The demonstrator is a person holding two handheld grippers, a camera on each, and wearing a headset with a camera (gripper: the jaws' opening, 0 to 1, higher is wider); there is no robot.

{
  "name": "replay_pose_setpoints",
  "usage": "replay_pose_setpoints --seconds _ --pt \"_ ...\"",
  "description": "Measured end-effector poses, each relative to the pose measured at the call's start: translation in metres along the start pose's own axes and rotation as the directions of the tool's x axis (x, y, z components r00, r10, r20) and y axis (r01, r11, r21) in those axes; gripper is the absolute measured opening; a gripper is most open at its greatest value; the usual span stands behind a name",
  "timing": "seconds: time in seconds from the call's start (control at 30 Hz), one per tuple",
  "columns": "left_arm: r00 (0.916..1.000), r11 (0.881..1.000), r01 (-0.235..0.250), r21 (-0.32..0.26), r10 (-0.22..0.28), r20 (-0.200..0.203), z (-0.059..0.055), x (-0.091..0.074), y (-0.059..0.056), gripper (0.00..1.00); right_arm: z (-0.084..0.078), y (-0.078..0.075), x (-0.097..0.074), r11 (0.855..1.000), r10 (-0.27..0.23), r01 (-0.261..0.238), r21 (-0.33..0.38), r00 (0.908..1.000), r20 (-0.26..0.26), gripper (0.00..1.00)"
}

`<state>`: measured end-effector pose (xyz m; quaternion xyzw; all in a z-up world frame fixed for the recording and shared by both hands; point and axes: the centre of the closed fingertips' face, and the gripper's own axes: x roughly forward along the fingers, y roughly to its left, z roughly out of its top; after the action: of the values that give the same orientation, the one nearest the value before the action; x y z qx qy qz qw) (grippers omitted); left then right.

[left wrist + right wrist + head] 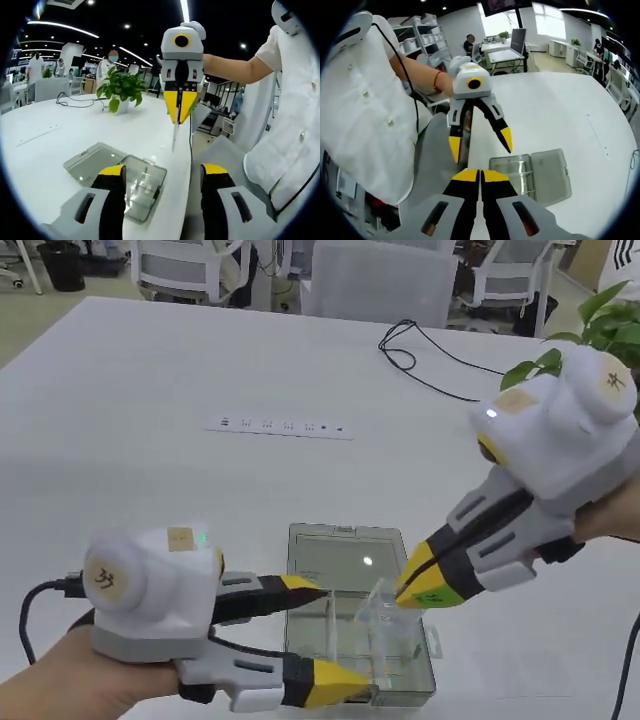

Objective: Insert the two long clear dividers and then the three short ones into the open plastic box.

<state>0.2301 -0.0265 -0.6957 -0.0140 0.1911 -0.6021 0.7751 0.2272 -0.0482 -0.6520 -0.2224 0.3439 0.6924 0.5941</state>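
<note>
Ok, R gripper [418, 592] is clamped shut on a clear divider [385, 608], just above the open box [405, 685]. L gripper [322, 635] jaws apart, empty, by box's left end. Risks: divider looks tilted, so could miss slot or jam. Box unpinned near table [150, 420] edge, may skid. L sticker [106, 580] reads approx "33"; R's unreadable.

The broad white matte tabletop [150, 390] carried a clear rectangular plastic box [340, 635] near its front edge, its flat hinged lid [345, 555] laid open on the surface behind it. Farther back, well apart from the box, lay a slim white power strip [279, 427]. A looped black cable [415, 345] trailed towards the far right, where a leafy green plant in a pale pot [120, 92] stood.
</note>
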Motion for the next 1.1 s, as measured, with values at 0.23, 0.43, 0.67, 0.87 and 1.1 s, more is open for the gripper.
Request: replay_pose_setpoints --seconds 0.23,0.43,0.67,0.87,1.1 --pt "0.9994 0.999 -0.033 0.013 0.034 -0.009 -0.006 -0.007 0.010 0.72 0.004 -0.010 0.010 1.000 -0.023 0.023 -0.005 0.9997 -0.001 0.03" --pt "0.9978 0.998 -0.056 0.031 0.057 -0.036 -0.015 -0.011 0.019 0.83 0.007 -0.018 0.020 0.999 -0.045 0.045 -0.004 0.9990 0.002 0.03" --pt "0.9948 0.996 -0.071 0.049 0.075 -0.069 -0.029 -0.016 0.026 0.92 0.001 -0.037 0.038 0.997 -0.079 0.079 -0.007 0.9968 -0.004 0.03" --pt "0.9908 0.995 -0.082 0.063 0.088 -0.102 -0.039 -0.019 0.032 0.99 -0.006 -0.054 0.057 0.995 -0.104 0.104 0.003 0.9946 -0.003 0.03" --pt "0.9903 0.995 -0.088 0.052 0.093 -0.103 -0.044 -0.021 0.036 1.00 -0.014 -0.065 0.077 0.992 -0.126 0.126 -0.001 0.9920 -0.008 0.03"
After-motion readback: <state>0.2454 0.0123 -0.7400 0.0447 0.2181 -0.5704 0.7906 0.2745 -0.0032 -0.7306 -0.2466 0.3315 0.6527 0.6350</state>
